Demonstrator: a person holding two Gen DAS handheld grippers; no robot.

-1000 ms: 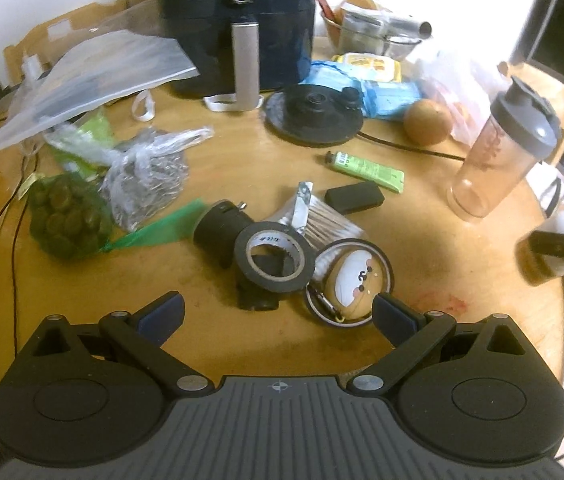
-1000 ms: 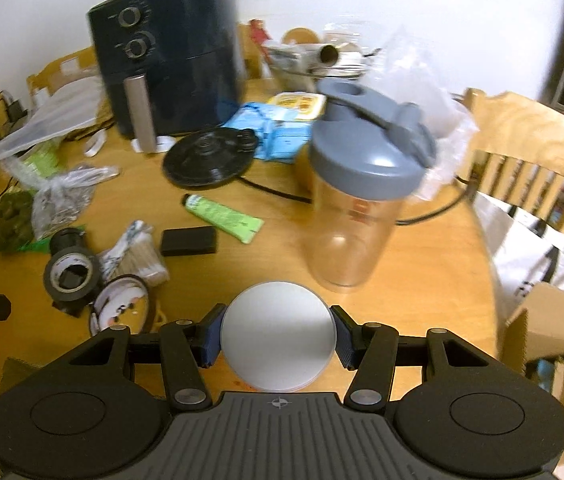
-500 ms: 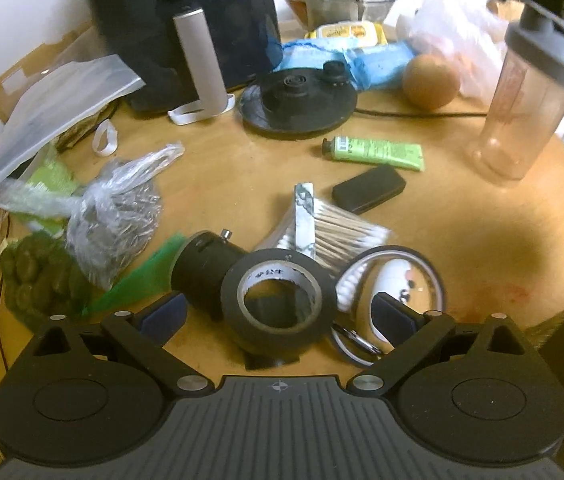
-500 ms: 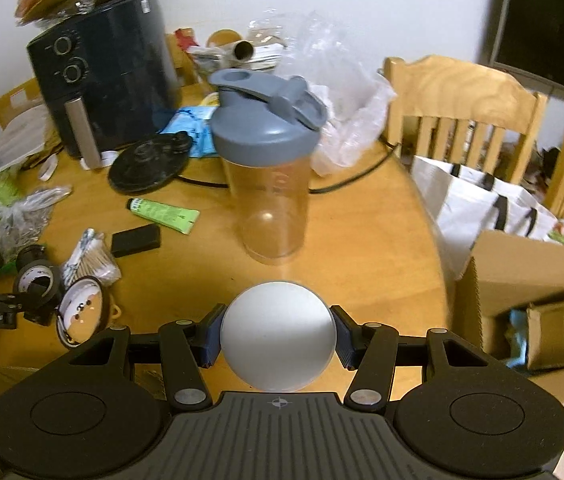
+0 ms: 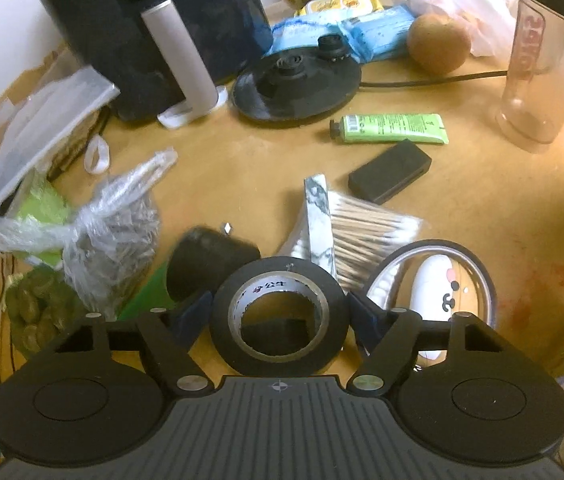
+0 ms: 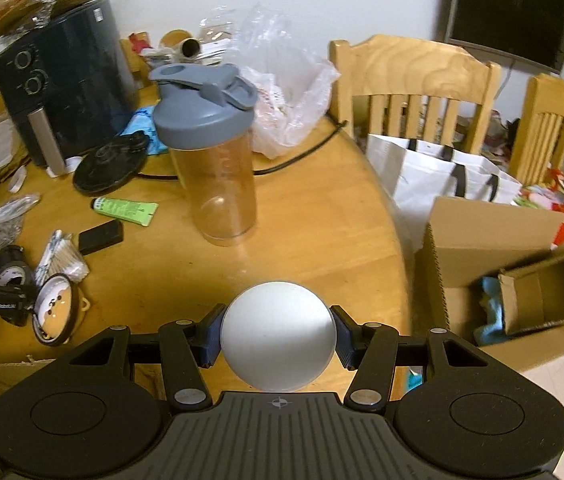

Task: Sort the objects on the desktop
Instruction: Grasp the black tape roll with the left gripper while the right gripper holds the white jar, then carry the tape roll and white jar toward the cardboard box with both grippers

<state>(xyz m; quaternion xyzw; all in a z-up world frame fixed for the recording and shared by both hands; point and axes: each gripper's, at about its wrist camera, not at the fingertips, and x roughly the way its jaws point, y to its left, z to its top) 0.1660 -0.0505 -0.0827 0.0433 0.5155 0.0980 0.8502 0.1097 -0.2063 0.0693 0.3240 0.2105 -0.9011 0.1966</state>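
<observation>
Black, the flat roll of plastic tape [image 5: 278, 316] lay hole-up on the wooden table [image 5: 481, 208] squarely between the left gripper's [image 5: 280, 314] 2 just-closing pads, seemingly touching, while the right gripper [image 6: 278, 338], farther off, clamped a white ball [image 6: 278, 334].

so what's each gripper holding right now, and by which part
Right gripper: white ball, clamped across its sides. Left gripper: closing around the black tape roll; pads at its outer rim, firm grip unclear.
</observation>
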